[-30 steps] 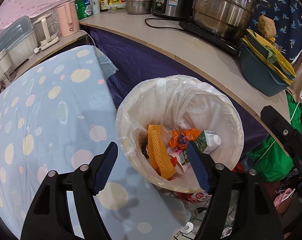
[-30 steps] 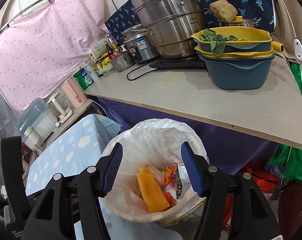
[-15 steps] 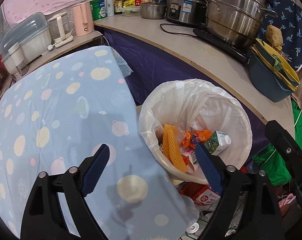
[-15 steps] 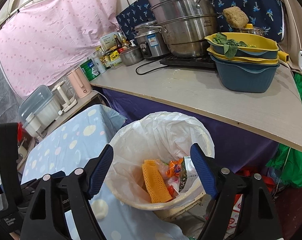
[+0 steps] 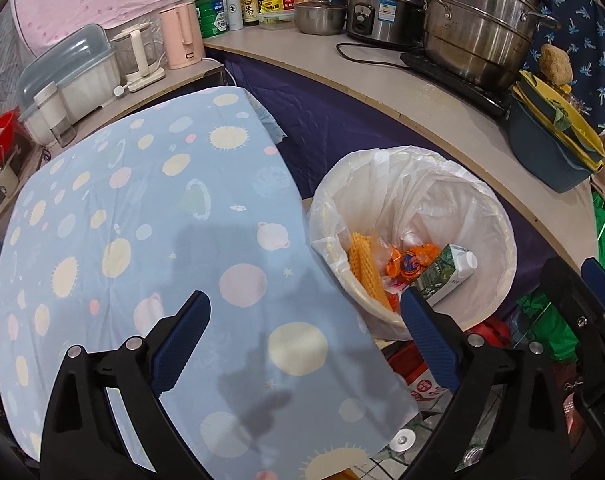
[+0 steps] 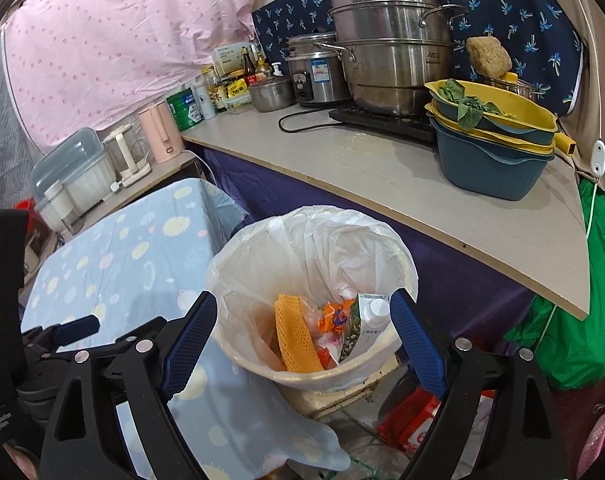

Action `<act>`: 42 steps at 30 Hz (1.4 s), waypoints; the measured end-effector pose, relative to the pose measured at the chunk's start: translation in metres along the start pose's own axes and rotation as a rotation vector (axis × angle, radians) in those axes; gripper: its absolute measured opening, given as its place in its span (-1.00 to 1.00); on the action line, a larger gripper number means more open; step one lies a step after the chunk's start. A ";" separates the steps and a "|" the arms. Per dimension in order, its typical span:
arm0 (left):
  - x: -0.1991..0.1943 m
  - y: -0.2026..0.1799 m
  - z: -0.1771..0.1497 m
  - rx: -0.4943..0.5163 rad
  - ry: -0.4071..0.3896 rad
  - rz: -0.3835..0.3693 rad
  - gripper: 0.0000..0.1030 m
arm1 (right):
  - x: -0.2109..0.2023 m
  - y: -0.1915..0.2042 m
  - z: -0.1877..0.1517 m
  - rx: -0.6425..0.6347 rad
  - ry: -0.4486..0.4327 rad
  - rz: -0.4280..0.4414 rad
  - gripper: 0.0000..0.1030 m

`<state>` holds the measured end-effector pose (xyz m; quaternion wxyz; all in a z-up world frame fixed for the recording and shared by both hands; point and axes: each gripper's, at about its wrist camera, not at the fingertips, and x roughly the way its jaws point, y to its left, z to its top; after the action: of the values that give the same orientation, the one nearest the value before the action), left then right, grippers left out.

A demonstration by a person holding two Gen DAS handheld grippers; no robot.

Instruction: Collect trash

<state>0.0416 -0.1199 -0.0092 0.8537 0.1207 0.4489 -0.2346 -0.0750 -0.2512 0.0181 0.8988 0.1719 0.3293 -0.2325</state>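
A cream trash bin [image 5: 498, 216] lined with a white bag stands beside the table; it also shows in the right wrist view [image 6: 382, 376]. Inside lie an orange foam net [image 5: 364, 268], orange wrappers [image 5: 410, 258] and a green-and-white carton [image 5: 446, 272]. My left gripper [image 5: 306, 320] is open and empty above the table's right edge, left of the bin. My right gripper [image 6: 302, 328] is open and empty, hovering over the bin's near side.
A table with a blue planet-print cloth [image 5: 142, 216] fills the left. A wooden counter [image 6: 382, 172] behind the bin carries steel pots [image 6: 390, 56], stacked basins [image 6: 490, 148], bottles and a pink kettle [image 5: 180, 36]. Green bags [image 6: 582, 320] and red clutter lie on the floor.
Both grippers have pulled back and up from the bin; the left one has shifted left over the table. Both stay open and empty.
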 end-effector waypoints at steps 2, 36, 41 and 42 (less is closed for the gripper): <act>-0.001 0.003 0.001 0.005 0.004 0.007 0.78 | 0.000 0.002 0.000 -0.012 0.015 -0.001 0.65; -0.007 -0.004 0.005 0.147 0.010 0.022 0.78 | 0.002 0.011 -0.006 0.002 0.112 -0.102 0.65; -0.008 -0.004 0.006 0.145 -0.001 0.027 0.78 | 0.002 0.012 -0.006 0.009 0.113 -0.108 0.65; -0.008 -0.004 0.006 0.143 -0.003 0.028 0.78 | 0.002 0.012 -0.006 0.009 0.113 -0.108 0.65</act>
<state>0.0400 -0.1230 0.0008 0.8467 0.1871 0.4282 -0.2544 -0.0710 -0.2389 0.0143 0.8641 0.1707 0.3874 -0.2722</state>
